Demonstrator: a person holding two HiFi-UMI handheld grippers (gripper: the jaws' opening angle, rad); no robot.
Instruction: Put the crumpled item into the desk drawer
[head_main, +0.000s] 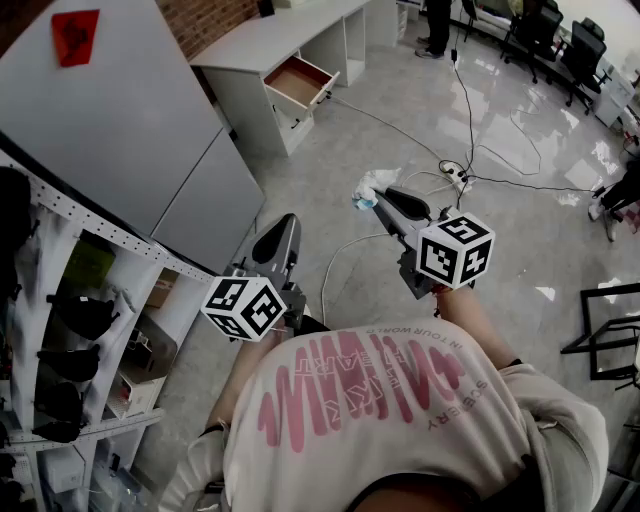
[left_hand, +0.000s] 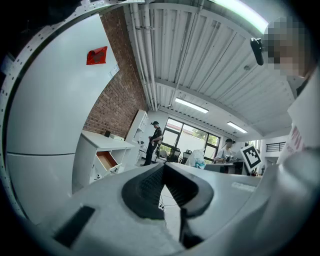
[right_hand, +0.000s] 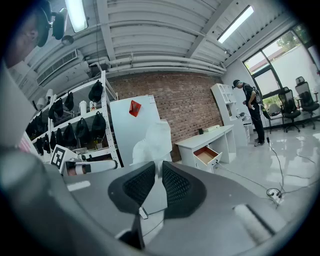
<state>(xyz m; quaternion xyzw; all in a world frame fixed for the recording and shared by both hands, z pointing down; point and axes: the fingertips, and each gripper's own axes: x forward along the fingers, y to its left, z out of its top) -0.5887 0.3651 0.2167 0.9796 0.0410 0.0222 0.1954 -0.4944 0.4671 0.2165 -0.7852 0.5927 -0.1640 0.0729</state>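
A white crumpled item (head_main: 373, 187) with a bit of blue sticks out past the tips of my right gripper (head_main: 386, 197), which is shut on it above the floor. In the right gripper view the crumpled item (right_hand: 152, 144) rises between the dark pads of the right gripper (right_hand: 159, 169). My left gripper (head_main: 286, 226) is held beside it, lower left. Its jaws meet at the tips with nothing in them, as the left gripper view shows (left_hand: 163, 168). The white desk (head_main: 283, 36) stands far ahead, its drawer (head_main: 300, 81) pulled open and showing a brown inside.
Cables and a power strip (head_main: 456, 173) lie on the glossy floor between me and the desk. A large white cabinet (head_main: 120, 120) and a shelf rack of black bags (head_main: 60, 340) line the left side. A black frame (head_main: 610, 330) stands right. A person (head_main: 437, 25) stands far back.
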